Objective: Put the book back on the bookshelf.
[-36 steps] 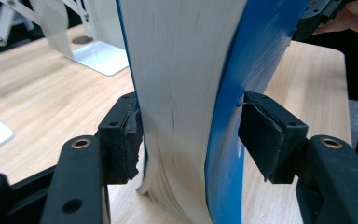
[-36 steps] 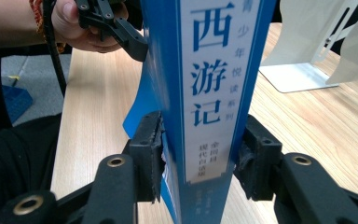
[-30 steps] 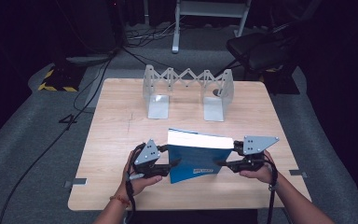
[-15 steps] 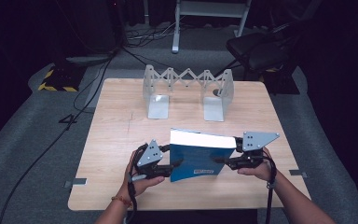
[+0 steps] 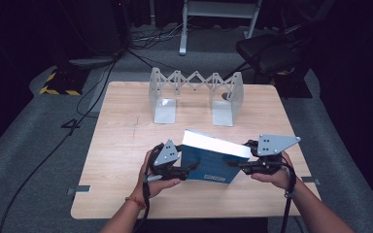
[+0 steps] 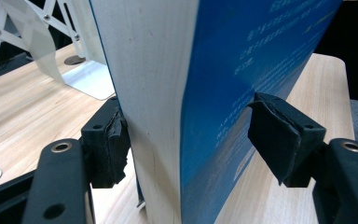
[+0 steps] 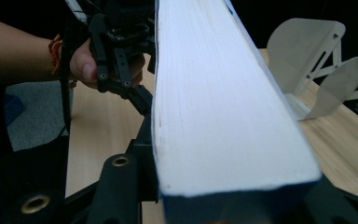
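A: Holding the book [image 5: 212, 162] how, and why so?

B: Held raised on its lower edge, tilted, between the two. Left hand-held gripper [image 5: 187, 171] pinching one end, one pad on the page block, the other on the blue cover. Right hand-held gripper [image 5: 235, 164] clamped on the opposite end, it seems; jaws mostly hidden behind the pages. Probably gripped at both ends to keep such a thick book steady.

A: Room to move?

B: Bare counter [image 5: 121, 145] ahead of both. Farther ahead, the rack [image 5: 194, 92] with an open gap between its two ends. Near counter edge just behind the hands, so little room backwards.
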Action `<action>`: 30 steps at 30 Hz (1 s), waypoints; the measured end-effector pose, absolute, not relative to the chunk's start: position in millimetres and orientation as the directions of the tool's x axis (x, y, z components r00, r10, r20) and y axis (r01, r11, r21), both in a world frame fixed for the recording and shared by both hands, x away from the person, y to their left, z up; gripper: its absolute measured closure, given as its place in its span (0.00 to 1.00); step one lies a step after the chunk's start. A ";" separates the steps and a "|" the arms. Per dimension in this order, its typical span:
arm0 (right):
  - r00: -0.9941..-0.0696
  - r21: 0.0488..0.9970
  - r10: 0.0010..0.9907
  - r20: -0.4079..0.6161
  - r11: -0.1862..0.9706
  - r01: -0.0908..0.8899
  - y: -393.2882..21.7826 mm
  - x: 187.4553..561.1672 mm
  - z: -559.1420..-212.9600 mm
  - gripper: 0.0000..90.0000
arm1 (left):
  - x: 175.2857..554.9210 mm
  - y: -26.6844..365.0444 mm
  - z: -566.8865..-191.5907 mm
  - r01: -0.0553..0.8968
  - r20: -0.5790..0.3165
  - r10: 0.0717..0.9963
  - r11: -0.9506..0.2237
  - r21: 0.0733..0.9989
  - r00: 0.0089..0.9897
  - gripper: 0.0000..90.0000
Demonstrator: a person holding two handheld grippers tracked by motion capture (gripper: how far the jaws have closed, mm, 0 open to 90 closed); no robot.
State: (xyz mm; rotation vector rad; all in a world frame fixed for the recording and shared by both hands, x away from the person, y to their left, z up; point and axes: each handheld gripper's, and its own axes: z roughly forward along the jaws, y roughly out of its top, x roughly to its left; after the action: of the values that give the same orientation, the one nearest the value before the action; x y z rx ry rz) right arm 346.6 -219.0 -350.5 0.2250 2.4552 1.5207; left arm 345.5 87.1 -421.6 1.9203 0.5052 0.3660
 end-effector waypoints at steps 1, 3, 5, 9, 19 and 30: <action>-0.956 0.893 0.267 -0.123 0.450 0.011 -220.3 347.5 -349.7 0.65 | 347.2 85.3 -421.4 0.181 0.018 0.503 -0.344 0.921 0.864 0.35; -0.954 0.893 0.281 -0.107 0.448 0.032 -222.7 350.4 -348.9 0.64 | 351.0 82.9 -421.2 0.182 0.014 0.499 -0.342 0.922 0.866 0.35; -0.949 0.893 0.303 -0.088 0.446 0.060 -223.7 352.2 -348.4 0.61 | 354.5 80.8 -421.3 0.186 0.005 0.499 -0.333 0.924 0.867 0.35; -0.942 0.891 0.326 -0.078 0.448 0.081 -222.2 353.9 -347.2 0.59 | 358.3 80.5 -422.0 0.183 0.001 0.490 -0.328 0.927 0.872 0.33; -0.953 0.850 0.296 -0.062 0.516 0.104 -213.2 358.0 -333.5 0.62 | 356.6 83.4 -420.0 0.183 0.005 0.472 -0.350 0.919 0.881 0.34; -0.969 0.765 0.247 -0.010 0.626 0.151 -197.7 367.0 -317.1 0.62 | 338.5 109.9 -436.0 0.229 0.046 0.495 -0.480 0.847 0.868 0.36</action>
State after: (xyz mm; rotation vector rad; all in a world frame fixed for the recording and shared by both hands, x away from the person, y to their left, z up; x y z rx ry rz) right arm 367.0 -197.7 -317.1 0.3359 2.7279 1.2679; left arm 338.5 109.9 -436.0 2.0852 0.5244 0.3532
